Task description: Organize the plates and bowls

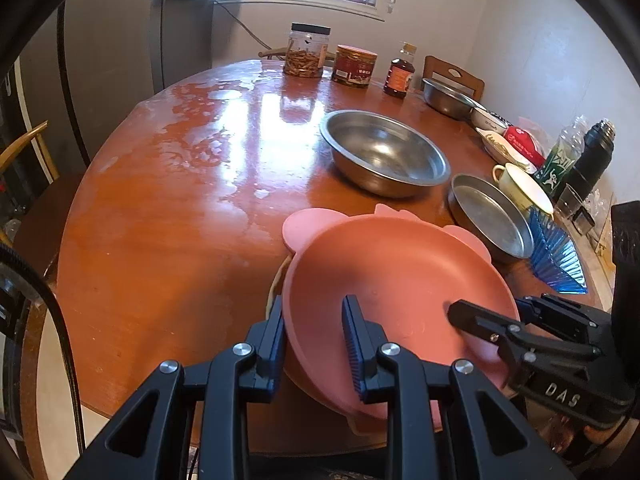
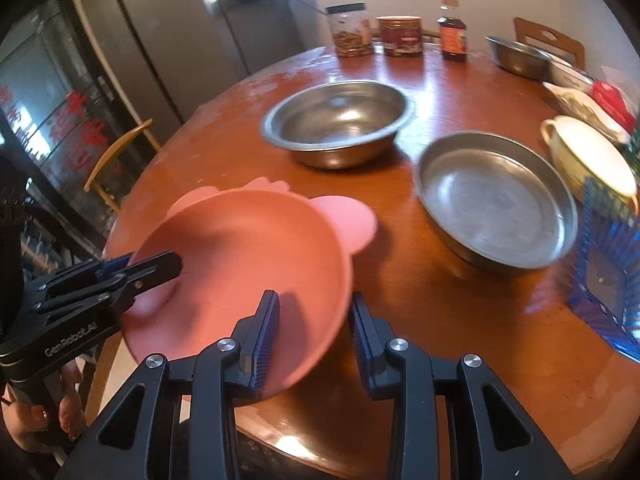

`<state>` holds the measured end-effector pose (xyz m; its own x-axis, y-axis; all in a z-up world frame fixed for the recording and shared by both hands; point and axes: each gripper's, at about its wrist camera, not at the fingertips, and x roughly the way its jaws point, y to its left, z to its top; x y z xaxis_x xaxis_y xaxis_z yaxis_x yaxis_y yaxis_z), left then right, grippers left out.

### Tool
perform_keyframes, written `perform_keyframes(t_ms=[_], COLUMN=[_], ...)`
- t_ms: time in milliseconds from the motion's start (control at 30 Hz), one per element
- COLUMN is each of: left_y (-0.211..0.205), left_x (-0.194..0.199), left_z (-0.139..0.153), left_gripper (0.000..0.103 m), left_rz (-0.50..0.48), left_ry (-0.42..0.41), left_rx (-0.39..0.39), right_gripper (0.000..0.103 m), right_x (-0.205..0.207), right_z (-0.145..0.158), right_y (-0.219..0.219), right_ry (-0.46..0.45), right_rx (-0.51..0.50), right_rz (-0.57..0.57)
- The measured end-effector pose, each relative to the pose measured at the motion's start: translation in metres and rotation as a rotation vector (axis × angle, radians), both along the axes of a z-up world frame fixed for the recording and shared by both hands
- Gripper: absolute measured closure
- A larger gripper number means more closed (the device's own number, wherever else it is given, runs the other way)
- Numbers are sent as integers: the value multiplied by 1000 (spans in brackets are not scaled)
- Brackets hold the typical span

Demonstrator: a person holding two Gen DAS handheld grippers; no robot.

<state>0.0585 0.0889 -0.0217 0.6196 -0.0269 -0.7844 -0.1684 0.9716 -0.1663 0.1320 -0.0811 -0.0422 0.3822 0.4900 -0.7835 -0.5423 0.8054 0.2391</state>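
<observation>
A pink bowl with ear-shaped tabs (image 1: 384,280) is tilted at the near edge of the round wooden table (image 1: 180,216). It also shows in the right wrist view (image 2: 240,256). My left gripper (image 1: 316,322) straddles its left rim, one finger inside, one outside, with a gap. My right gripper (image 2: 316,320) straddles its right rim the same way. In the left wrist view the right gripper (image 1: 480,316) looks clamped on the rim. A large steel bowl (image 1: 384,152) and a flat steel pan (image 1: 490,216) stand behind.
Jars (image 1: 306,50) and a bottle (image 1: 399,76) stand at the table's far edge. Another steel bowl (image 1: 448,96), white dishes, a cream cup (image 1: 520,188), a blue ribbed dish (image 1: 556,256) and bottles crowd the right side. A wooden chair (image 2: 116,152) is at the left.
</observation>
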Motion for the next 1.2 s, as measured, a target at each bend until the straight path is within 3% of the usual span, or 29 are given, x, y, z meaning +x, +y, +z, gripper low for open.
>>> perform_keyframes(t_ms=[233,467,600,833,967,1200], left_y=[17,20,13,21,28,18], left_x=[-4,-5,-1,-4,-8,-8], left_z=[5,7,5,11,21,39], left_gripper=[76,76,73,72,55,54], left_rz=[42,48,60,77,111,83], left_ry=[-19,-27,10,-28,-59,-111], left_rx=[-9,34,157,120,102,49], right_gripper=[66,65,65,65,64,64], right_x=[3,5,7,11,11,28], right_z=[-2,-7,-8,-3,6,24], right_y=[23,37,35,23,8,-37], right_ry=[-26,-27,-13,-2,-14,-73], right_rx=[-22,-38,-25,-1,23,19], right_rz=[17,28,18,-11,-38,-129])
